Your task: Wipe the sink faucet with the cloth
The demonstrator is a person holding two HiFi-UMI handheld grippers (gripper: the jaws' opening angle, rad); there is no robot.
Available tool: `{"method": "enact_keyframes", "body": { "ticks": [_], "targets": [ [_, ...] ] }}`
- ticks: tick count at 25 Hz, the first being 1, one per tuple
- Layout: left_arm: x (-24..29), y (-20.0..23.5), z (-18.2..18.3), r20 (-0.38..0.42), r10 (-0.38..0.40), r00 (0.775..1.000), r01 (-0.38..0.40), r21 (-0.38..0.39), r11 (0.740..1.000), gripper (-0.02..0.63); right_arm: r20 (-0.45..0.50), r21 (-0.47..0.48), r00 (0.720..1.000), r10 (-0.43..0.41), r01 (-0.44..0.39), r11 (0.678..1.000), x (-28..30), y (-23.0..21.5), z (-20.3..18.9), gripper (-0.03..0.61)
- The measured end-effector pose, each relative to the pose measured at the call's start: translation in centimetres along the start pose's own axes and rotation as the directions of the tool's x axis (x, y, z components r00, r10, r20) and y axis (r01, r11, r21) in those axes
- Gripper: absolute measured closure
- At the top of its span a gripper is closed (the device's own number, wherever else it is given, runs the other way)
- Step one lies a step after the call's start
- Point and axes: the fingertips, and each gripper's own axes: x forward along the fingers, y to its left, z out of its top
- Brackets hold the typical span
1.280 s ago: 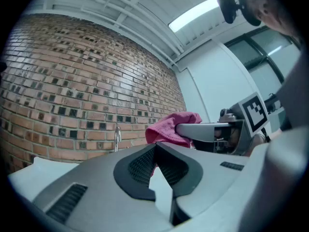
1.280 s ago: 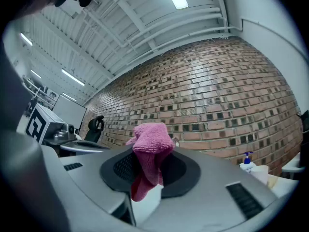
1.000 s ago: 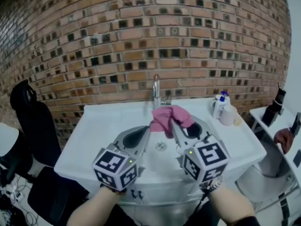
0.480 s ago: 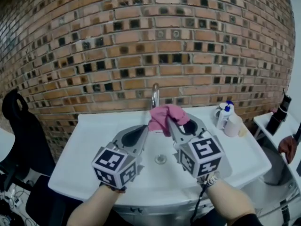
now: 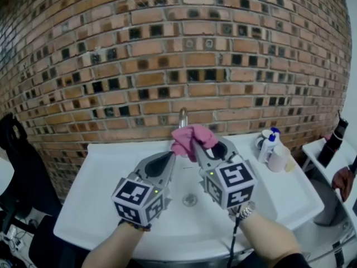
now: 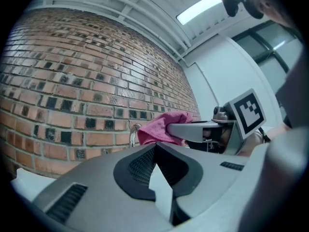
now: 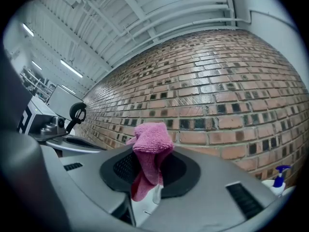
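white sink [image 5: 106, 177] with bottle [image 5: 268, 146], cup [image 5: 277, 159]

1. The cloth [image 5: 187, 137] is covering most of the faucet [image 5: 182, 115], leaving only its top showing.
2. The left edge is cutting off the chair [image 5: 22, 166].
3. The bottle's [image 5: 270, 144] label is showing too small to read.

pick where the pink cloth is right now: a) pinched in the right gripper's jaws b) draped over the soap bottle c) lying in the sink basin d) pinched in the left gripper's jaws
A: the right gripper view shows the pink cloth clamped between the jaws of the right gripper, while the left gripper is shut with nothing in it.
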Motion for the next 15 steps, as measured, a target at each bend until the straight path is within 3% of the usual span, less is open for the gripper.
{"method": "enact_keyframes", "body": {
  "ticks": [15],
  "targets": [
    [2.6, 4.0, -0.8, 0.008, 0.048, 0.999, -0.048, -0.027, 0.999, 0.614, 0.043, -0.029, 0.998, 0.056, -0.055, 0.998, 5.9, -1.1, 1.2, 0.479]
  ]
}}
